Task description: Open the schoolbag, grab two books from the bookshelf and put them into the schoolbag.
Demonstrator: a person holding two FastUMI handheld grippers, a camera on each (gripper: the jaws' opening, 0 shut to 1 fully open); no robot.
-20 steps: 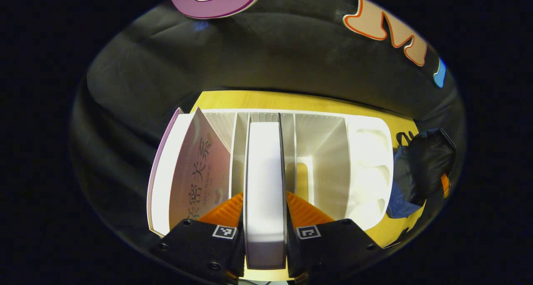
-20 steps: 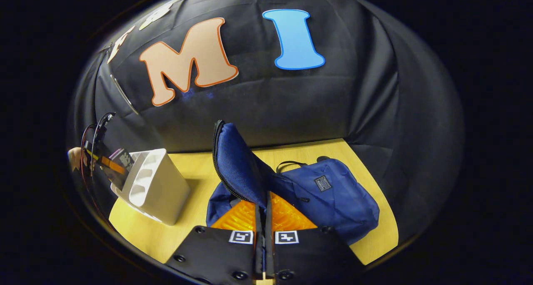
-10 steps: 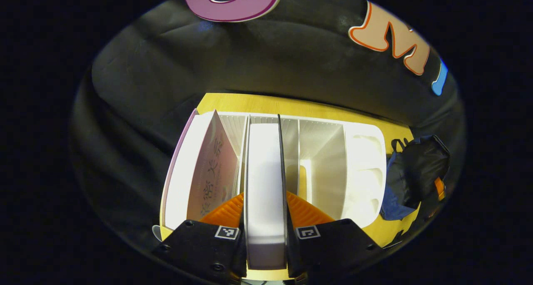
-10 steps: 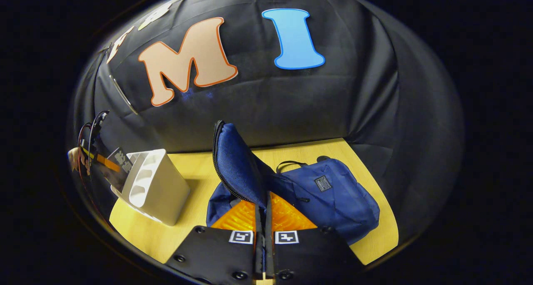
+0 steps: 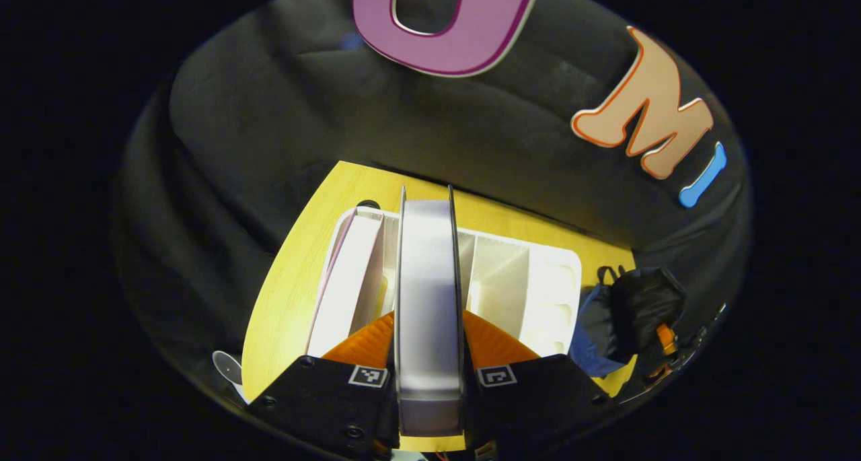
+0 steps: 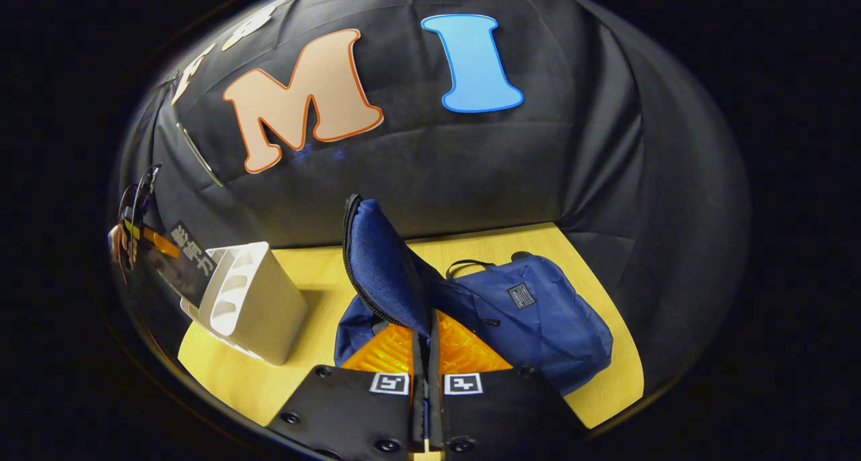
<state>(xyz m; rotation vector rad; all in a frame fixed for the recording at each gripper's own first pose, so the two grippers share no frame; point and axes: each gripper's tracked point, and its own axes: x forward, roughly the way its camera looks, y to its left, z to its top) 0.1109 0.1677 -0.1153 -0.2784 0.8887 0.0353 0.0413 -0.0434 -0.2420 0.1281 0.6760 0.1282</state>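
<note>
My left gripper (image 5: 428,340) is shut on a thick dark-covered book (image 5: 428,279), held page edges up above the white bookshelf (image 5: 538,293). A pink-covered book (image 5: 346,282) stands in the shelf's left slot. My right gripper (image 6: 428,343) is shut on the open flap (image 6: 383,266) of the blue schoolbag (image 6: 538,320) and holds it up. In the right gripper view the bookshelf (image 6: 259,306) stands left of the bag, with the dark book (image 6: 185,262) rising out of it in the left gripper (image 6: 151,239) and a hand (image 6: 121,242).
The bag and shelf sit on a yellow wooden table (image 6: 316,272), whose front edge (image 6: 222,387) runs close to my right gripper. In the left gripper view the schoolbag (image 5: 632,313) lies dark to the shelf's right.
My left gripper has lifted the dark book up out of the bookshelf; the shelf now looks smaller and lower. The right gripper keeps holding the bag flap still.
</note>
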